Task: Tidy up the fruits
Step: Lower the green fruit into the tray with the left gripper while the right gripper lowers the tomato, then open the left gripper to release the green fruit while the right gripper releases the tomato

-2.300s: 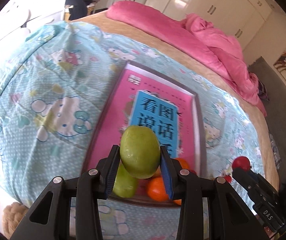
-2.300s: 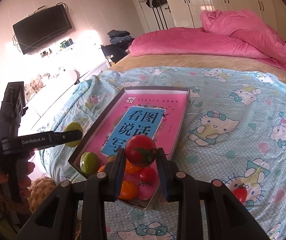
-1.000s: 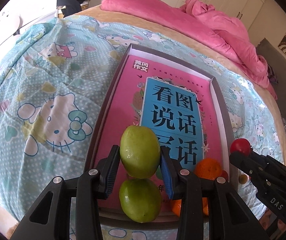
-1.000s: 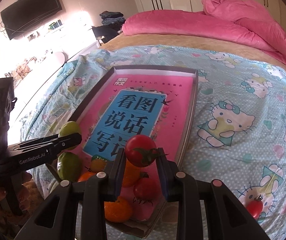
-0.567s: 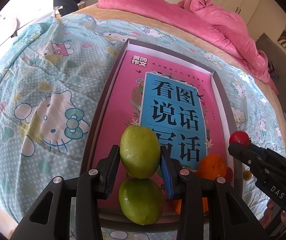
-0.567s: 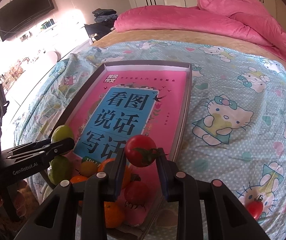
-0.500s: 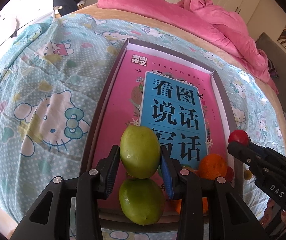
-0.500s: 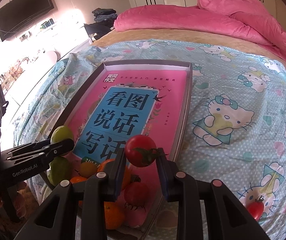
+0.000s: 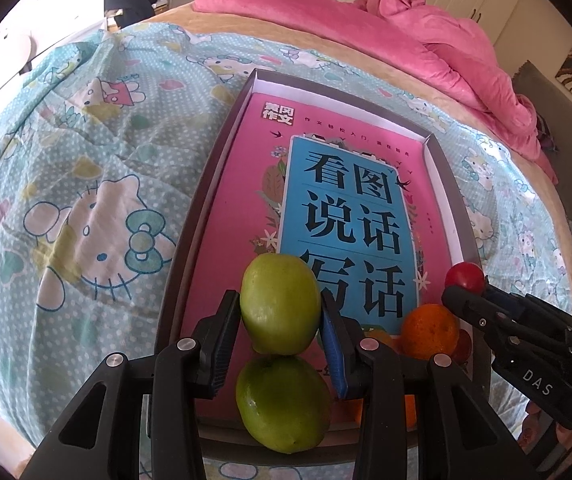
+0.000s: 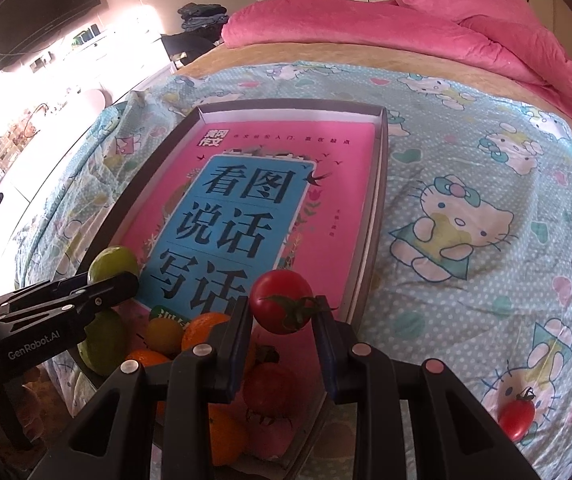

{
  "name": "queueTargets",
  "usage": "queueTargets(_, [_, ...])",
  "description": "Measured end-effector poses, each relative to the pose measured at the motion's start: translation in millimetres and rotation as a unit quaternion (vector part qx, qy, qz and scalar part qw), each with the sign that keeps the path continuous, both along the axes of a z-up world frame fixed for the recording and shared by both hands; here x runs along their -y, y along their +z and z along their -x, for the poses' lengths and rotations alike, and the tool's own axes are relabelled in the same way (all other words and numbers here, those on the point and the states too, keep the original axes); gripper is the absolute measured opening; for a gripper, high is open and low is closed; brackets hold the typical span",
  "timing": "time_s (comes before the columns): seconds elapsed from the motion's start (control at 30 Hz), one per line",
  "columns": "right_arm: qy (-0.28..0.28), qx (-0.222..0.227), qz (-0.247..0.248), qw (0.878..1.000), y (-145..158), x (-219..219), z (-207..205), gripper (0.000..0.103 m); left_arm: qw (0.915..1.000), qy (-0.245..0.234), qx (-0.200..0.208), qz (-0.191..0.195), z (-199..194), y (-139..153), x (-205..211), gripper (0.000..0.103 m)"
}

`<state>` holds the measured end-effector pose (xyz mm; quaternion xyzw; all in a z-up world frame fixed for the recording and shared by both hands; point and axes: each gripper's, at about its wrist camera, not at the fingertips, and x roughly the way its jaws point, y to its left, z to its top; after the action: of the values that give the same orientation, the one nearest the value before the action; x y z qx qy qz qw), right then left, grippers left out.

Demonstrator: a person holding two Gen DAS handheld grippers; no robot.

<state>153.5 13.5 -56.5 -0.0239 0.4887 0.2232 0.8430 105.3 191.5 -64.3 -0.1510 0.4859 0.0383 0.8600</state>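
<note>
— How many fruits do you count from where you sit?

— Green ones first: I see two. One green fruit (image 9: pixel 280 304) is clamped between the pads of my left gripper (image 9: pixel 280 334); a second green fruit (image 9: pixel 283 403) lies just below it, at the near edge of the tray (image 9: pixel 201 216). Tomatoes: three that I can tell. One tomato (image 10: pixel 283 301) is pinched in my right gripper (image 10: pixel 281 330), a second tomato (image 10: pixel 271 390) sits under that gripper's fingers in the tray, and a small tomato (image 10: pixel 516 418) lies on the bedspread (image 10: pixel 466 152), off to the gripper's right and outside the tray.

— And the oranges?

— At least three oranges (image 10: pixel 201 330) bunched below and left of the right gripper, plus a small yellow fruit (image 10: pixel 164 334) beside them. The fingers hide part of that pile, so the count is not firm.

— How are your hands set?

— Both grippers tilt steeply down toward the near end of the tray, side by side. The left one shows in the right wrist view on my left, its tip over the near left corner. The right one shows in the left wrist view at the right rim. Each held fruit hangs above the pink book (image 9: pixel 245 200) that fills the tray bottom, clear of the pile.
</note>
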Motion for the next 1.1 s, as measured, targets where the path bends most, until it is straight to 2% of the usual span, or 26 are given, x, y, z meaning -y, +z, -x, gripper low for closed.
queueTargets(0.63, [-0.013, -0.003, -0.017, 1.0, 8.8, 17.9, 11.9, 0.032, 0.9999, -0.005, 0.01, 0.009, 2.8, 6.5, 3.9, 0.042])
queueTargets(0.73, [-0.015, 0.003, -0.025, 1.0, 15.8, 24.0, 16.7, 0.033, 0.9997, -0.009, 0.022, 0.004, 6.0, 13.7, 5.9, 0.048])
queueTargets(0.9, [-0.018, 0.022, -0.031, 0.999, 30.1, 36.6, 25.9, 0.039, 0.9995, -0.012, 0.028, 0.001, 11.9, 22.5, 10.9, 0.05])
queueTargets(0.97, [-0.021, 0.03, -0.034, 0.999, 35.7, 43.9, 29.3, 0.039, 0.9992, -0.016, 0.036, -0.006, 15.3, 29.0, 15.5, 0.058])
queueTargets(1.1, [-0.034, 0.042, -0.043, 0.998, 45.1, 62.6, 35.8, 0.041, 0.9982, -0.026, 0.051, -0.016, 20.4, 41.8, 23.2, 0.064])
